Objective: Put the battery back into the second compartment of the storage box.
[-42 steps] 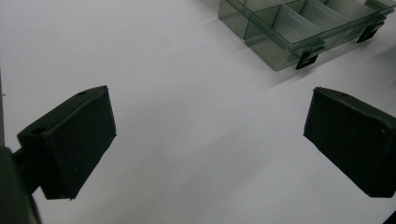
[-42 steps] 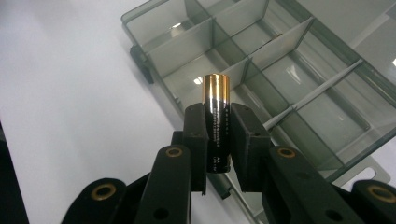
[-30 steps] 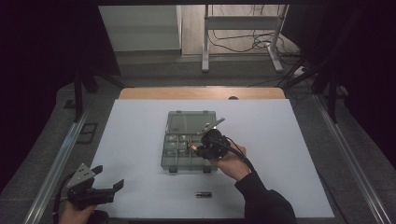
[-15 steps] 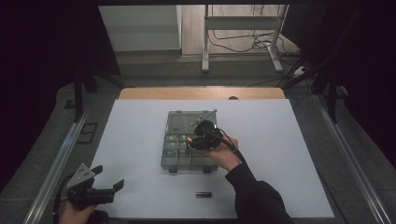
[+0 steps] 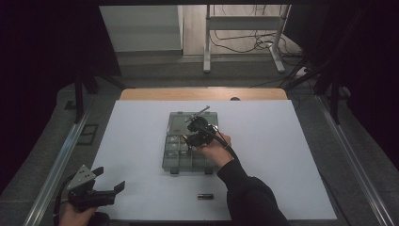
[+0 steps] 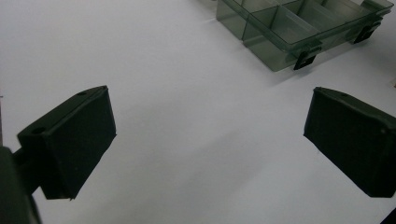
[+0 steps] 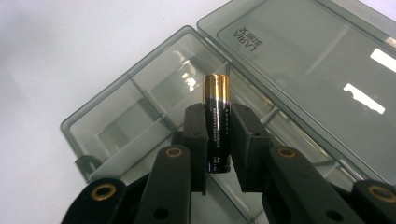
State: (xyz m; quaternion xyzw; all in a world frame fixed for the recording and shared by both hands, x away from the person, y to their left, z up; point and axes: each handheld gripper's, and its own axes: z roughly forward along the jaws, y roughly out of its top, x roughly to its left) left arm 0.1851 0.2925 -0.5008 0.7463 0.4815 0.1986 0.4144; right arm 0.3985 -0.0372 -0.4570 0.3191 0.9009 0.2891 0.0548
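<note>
- Left gripper: near left edge of table, in the person's left hand; jaws wide apart over bare white surface, nothing between them. Idle; little risk beyond a nudge of the cable.
- Loose battery: lying flat on the white sheet near the front edge, just beside the right sleeve. Possible fault: swept off or rolled away by the forearm on withdrawal.
- Right gripper: clamped on a battery, black body with gold cap, cap pointing away from the jaws. Grip narrow, pads on the lower half only.
- Position of held battery: above the organiser box, over a compartment at one end of the tray, close to the hinge line; not yet inside.
- Possible faults: cell pivoting or slipping between smooth pads; landing on a divider wall and tipping into the neighbouring cell; jaws striking the thin plastic wall and shifting the light box across the sheet; bumping the open lid.
- Box: smoky translucent plastic, lid folded back flat, two black latches facing the person.
- Surface: white sheet over a table, wooden edge visible at the far side; grey surround with metal rails.
- Room: dim; white frame legs and tangled cables on the floor beyond.
</note>
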